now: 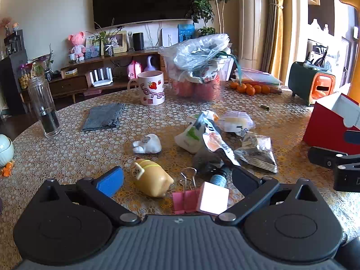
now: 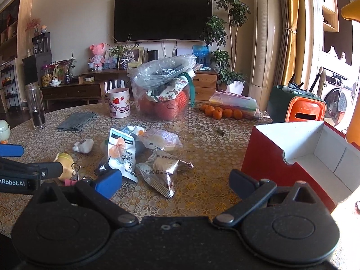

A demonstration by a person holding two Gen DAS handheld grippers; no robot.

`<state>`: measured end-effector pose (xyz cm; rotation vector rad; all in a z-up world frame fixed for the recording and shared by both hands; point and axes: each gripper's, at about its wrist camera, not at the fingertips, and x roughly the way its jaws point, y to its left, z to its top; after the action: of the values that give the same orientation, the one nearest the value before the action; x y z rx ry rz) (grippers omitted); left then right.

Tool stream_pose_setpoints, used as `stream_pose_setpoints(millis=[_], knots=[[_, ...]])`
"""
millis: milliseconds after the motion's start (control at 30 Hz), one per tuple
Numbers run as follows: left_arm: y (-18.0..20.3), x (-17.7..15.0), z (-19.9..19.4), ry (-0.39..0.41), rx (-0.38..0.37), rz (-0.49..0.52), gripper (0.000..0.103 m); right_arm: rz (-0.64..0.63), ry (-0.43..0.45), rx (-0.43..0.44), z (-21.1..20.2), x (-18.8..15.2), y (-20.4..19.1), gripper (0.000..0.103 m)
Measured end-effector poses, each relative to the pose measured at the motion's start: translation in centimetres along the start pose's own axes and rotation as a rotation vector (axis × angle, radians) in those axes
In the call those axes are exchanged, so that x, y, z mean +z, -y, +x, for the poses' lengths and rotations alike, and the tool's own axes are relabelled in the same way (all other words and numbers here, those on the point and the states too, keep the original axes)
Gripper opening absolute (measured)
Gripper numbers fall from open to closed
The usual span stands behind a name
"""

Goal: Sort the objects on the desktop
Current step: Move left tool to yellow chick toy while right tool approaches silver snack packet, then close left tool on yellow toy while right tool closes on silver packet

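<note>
Blue-padded grippers hang spread over a cluttered desk.
Left gripper gapes, empty, around a yellow toy and pink clip; right gripper gapes, empty, near snack packets, beside a red box.

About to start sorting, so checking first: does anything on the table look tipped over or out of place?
Yes: the yellow figurine lies on its side near the pink binder clip, and crumpled snack packets are strewn mid-table. Nothing looks spilled.
</note>
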<state>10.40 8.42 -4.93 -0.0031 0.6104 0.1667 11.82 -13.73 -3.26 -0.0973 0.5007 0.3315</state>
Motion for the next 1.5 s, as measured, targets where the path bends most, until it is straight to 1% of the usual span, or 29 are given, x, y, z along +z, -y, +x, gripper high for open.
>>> stream_pose_setpoints(millis=[233,400,533,700,800,933,1000,1033,1100,1167,1300,1333,1367,1433,1500], knots=[[-2.5,0.9,4.9,-0.058,0.048,-0.006,0.103,0.005,-0.041,0.002,4.9,0.7,-0.4,0.099],[-3.7,1.0,7.2,-0.103,0.043,-0.036,0.103,0.006,-0.069,-0.011,8.1,0.7,-1.2,0.097],[-4.1,1.3,8.5,-0.117,0.035,-0.053,0.103,0.02,-0.082,-0.021,9.9,0.8,-1.4,0.095],[-4.4,1.3,9.3,-0.132,0.026,-0.067,0.103,0.07,-0.098,-0.045,12.1,1.5,-1.4,0.092],[-4.6,1.2,10.0,-0.154,0.02,-0.076,0.102,0.093,-0.114,-0.052,13.2,1.6,-1.4,0.091],[-5.0,0.7,10.8,-0.18,0.021,-0.094,0.099,0.097,-0.147,-0.058,14.6,1.3,-1.7,0.09],[-5.4,0.6,11.2,-0.198,-0.002,-0.126,0.09,0.096,-0.163,-0.065,15.3,1.1,-2.0,0.09],[-5.6,0.6,11.5,-0.214,-0.004,-0.137,0.087,0.1,-0.167,-0.058,15.5,1.0,-1.9,0.09],[-5.7,0.4,11.9,-0.233,-0.009,-0.147,0.073,0.103,-0.175,-0.057,15.8,0.9,-2.0,0.09],[-5.8,0.3,11.9,-0.235,-0.026,-0.163,0.07,0.114,-0.181,-0.049,16.0,0.9,-2.0,0.086],[-5.4,0.5,11.8,-0.23,-0.019,-0.152,0.062,0.143,-0.198,-0.022,16.1,0.9,-1.8,0.077],[-5.4,0.6,11.8,-0.231,-0.017,-0.152,0.062,0.148,-0.202,-0.015,16.1,0.9,-1.8,0.074],[-5.3,0.6,11.8,-0.232,-0.017,-0.154,0.06,0.151,-0.207,-0.007,16.1,1.0,-1.9,0.069],[-5.3,0.7,11.8,-0.23,-0.018,-0.153,0.056,0.152,-0.209,-0.002,16.0,1.0,-2.0,0.063],[-5.3,0.7,11.8,-0.232,-0.018,-0.153,0.053,0.154,-0.208,-0.002,15.8,1.0,-2.0,0.061]])
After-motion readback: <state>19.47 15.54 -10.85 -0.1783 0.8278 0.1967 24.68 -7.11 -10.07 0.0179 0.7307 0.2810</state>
